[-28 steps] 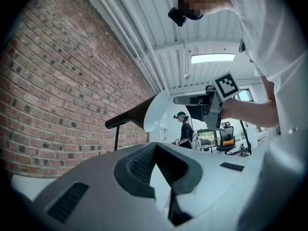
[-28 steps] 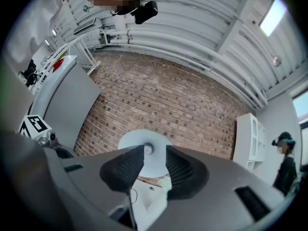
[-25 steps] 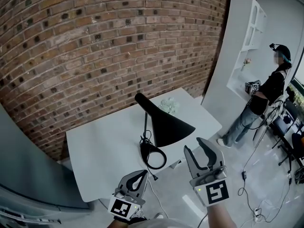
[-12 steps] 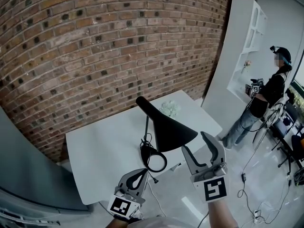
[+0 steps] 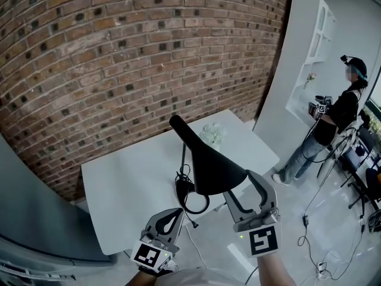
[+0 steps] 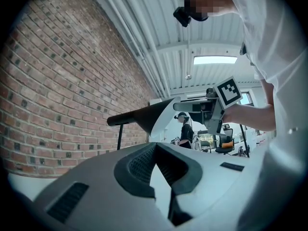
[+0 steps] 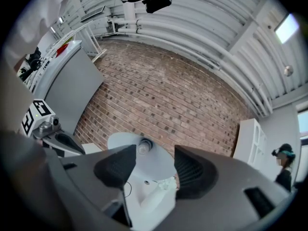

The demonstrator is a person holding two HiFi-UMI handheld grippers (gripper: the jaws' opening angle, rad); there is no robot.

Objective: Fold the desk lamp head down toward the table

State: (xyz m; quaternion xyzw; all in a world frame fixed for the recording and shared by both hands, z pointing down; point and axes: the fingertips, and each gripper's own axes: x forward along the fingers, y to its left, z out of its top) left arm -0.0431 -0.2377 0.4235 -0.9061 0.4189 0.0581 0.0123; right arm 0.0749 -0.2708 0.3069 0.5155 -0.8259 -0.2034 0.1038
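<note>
Spread wide at the right claw (image 5: 240, 183), gripping nothing, likely to take the rim of the black cone-shaped desk lamp head (image 5: 211, 162) just ahead, above the white worktop (image 5: 131, 177). Pinched shut and empty at the left claw (image 5: 177, 212), probably spare.

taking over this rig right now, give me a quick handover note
Left gripper: jaws shut, empty, low by the table's near edge.
Right gripper: jaws wide open just under the rim of the lamp head, with the shade's underside lined up between them, nothing gripped.
The lamp stands on the white table, with its ring base near the front edge.
Done: no fold visible; the head sits raised and tilted.
Left: probably close on the shade rim, then fold the head down toward the table.
</note>
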